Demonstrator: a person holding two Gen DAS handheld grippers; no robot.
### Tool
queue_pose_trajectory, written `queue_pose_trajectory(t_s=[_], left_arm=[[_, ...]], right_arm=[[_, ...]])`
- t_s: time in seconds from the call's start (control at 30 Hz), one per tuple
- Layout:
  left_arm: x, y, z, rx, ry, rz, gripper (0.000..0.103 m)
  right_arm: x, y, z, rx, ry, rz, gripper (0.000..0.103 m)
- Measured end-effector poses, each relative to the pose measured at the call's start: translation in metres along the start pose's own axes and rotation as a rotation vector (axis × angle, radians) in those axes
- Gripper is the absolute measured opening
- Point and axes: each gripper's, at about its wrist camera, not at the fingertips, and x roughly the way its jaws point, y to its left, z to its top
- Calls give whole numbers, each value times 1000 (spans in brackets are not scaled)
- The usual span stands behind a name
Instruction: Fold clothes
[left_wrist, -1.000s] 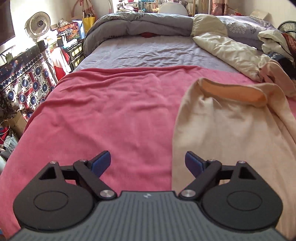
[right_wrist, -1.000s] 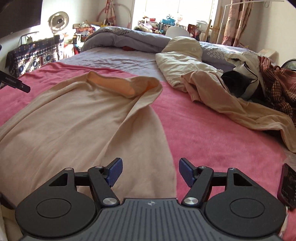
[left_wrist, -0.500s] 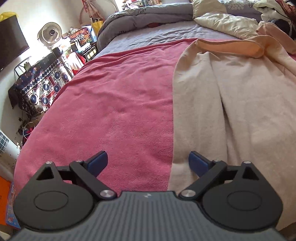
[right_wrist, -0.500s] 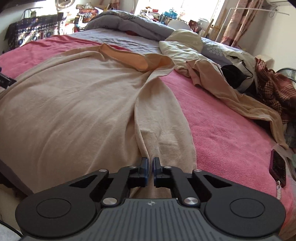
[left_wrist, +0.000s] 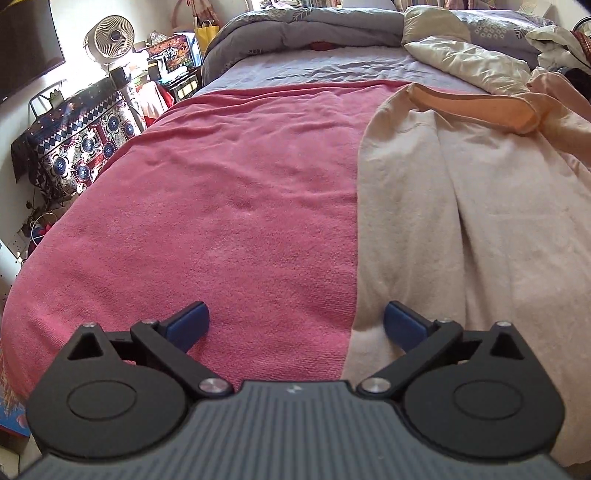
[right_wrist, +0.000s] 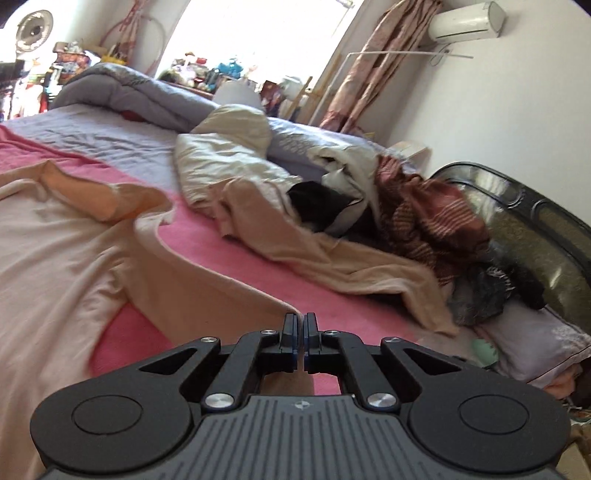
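The left gripper has its blue-padded fingers spread wide and holds nothing; between them lies bare pink blanket, and the left edge of the beige garment runs just inside the right-hand finger, whose pad sits over the cloth's near corner. Ahead of those fingers the garment stretches away flat to its orange-lined waistband, well beyond the tips. The right gripper has its fingers pressed together, and a taut ridge of the same beige cloth runs straight up to their tips, so it looks pinched on the garment's near right corner and lifted, with pink blanket showing under the raised fold left of the fingers. Past the tips to the right lies a heap of other clothes. As I judge it, a fold is in hand: one corner is gripped, the other is lined up. The next move likely calls for the left fingers to close on the edge beneath them so both corners travel together, evenly, toward the waistband.
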Motion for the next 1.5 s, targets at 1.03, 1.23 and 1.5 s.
queue_pose_trajectory(t_s=[1.03,1.23,1.5], left_arm=[[-30,10,-23,-63,-27,-272,31],[-38,14,-20,-190,-15,-379,0],[-62,50,12,-229,-133,-251,0]], right_arm=[[27,153,58,-33,-26,540,68],[25,157,49,10,9,557,68],[29,154,31,77,61,554,67]])
